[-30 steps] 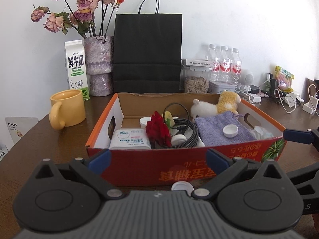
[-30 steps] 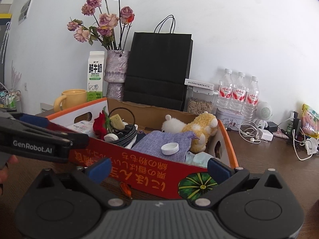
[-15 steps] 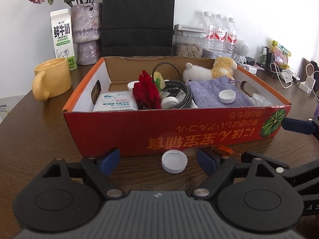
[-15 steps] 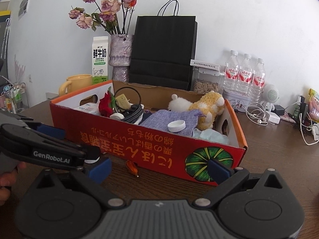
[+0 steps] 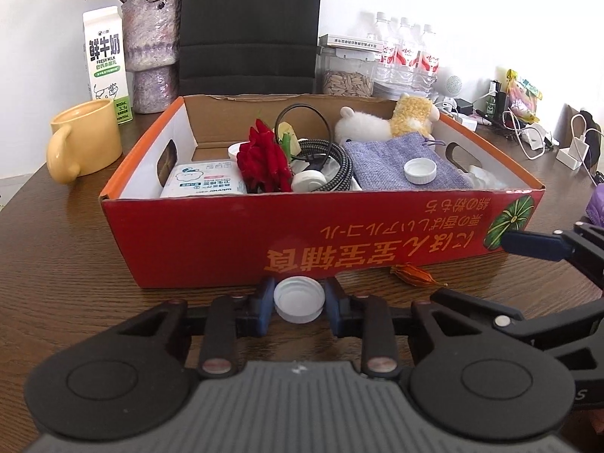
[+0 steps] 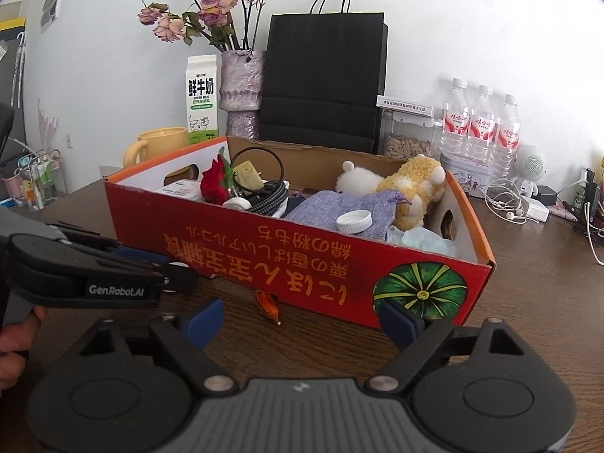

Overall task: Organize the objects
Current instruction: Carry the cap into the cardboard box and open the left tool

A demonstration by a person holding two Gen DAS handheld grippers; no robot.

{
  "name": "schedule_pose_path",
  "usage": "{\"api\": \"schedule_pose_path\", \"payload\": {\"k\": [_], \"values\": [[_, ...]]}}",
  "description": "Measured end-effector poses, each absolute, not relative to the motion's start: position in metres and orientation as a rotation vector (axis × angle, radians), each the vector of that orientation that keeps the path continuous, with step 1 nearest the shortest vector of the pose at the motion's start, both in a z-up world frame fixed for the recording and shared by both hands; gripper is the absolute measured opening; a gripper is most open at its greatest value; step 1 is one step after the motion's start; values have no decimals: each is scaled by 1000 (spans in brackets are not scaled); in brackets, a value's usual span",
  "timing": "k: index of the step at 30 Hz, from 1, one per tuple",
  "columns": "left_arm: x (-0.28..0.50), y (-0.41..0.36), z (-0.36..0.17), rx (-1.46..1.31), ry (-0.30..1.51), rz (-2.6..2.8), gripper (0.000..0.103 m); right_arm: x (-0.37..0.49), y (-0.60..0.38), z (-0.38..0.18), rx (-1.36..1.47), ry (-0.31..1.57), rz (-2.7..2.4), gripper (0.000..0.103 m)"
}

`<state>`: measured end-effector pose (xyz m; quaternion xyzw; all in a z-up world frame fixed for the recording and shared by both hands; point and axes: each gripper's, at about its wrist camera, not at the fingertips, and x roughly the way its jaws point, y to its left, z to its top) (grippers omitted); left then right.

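A white bottle cap (image 5: 299,300) lies on the wooden table in front of the red cardboard box (image 5: 226,234). My left gripper (image 5: 298,307) is shut on the cap, its blue pads touching both sides. It also shows in the right wrist view (image 6: 151,264), at the left. My right gripper (image 6: 298,321) is open and empty, hovering near the box's front wall (image 6: 302,260). An orange dried petal (image 5: 413,275) lies on the table by the box; it also shows in the right wrist view (image 6: 268,304). The box holds a plush toy (image 5: 389,122), purple pouch (image 5: 381,158), another white cap (image 5: 419,171), red flower (image 5: 264,160), cable and tissue pack.
A yellow mug (image 5: 81,139), milk carton (image 5: 105,62), vase of dried roses (image 5: 153,49) and black paper bag (image 5: 249,26) stand behind the box. Water bottles (image 6: 479,124), a seed jar (image 6: 407,145) and chargers with cables (image 6: 517,207) sit at the back right.
My left gripper has lowered toward the table and closed its fingers on the white cap. My right gripper has dropped slightly and stays open.
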<state>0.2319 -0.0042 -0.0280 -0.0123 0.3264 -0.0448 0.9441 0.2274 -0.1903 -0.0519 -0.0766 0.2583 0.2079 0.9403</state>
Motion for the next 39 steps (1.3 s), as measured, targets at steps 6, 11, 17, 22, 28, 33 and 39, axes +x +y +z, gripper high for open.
{"api": "schedule_pose_path", "payload": {"k": [6,11,17,22,28,33,39], "values": [[231,-3,-26,-30,655,-86,30,239,-183,-56,-120,583,464,48],[229,-3,-25,-29,648,-86,30,247,-173,-59,-119,609,464,37],[228,-4,-24,-29,641,-89,30,250,-170,-61,-103,630,467,15],[226,-4,-23,-29,635,-91,30,247,-170,-59,-105,610,478,12],[224,-4,-22,-32,625,-95,30,236,-171,-54,-102,549,487,10],[222,-3,-20,-36,613,-101,30,228,-172,-49,-90,515,512,10],[213,-1,-13,-46,549,-99,30,213,-179,-38,-51,408,531,10]]}}
